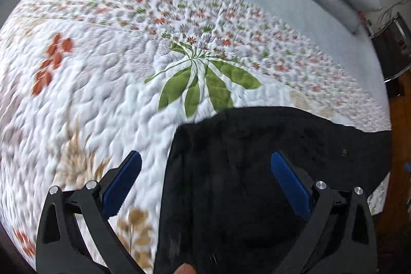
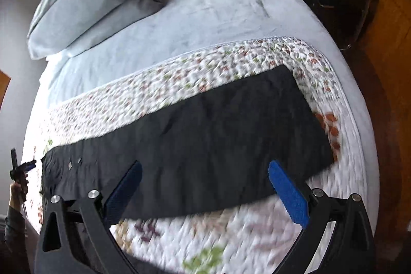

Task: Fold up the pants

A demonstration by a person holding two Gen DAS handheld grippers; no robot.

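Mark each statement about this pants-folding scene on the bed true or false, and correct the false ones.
1. The black fabric pants lie on a white quilted bedspread with a floral print. True.
2. The left gripper is shut on the pants. False: its jaws stand wide open, holding nothing.
3. The right gripper is open. True.
4. The pale blue pillow rests on top of the pants. False: it lies at the far end of the bed, apart from them.
5. The pants are rolled into a ball. False: they lie spread out flat in a long band.
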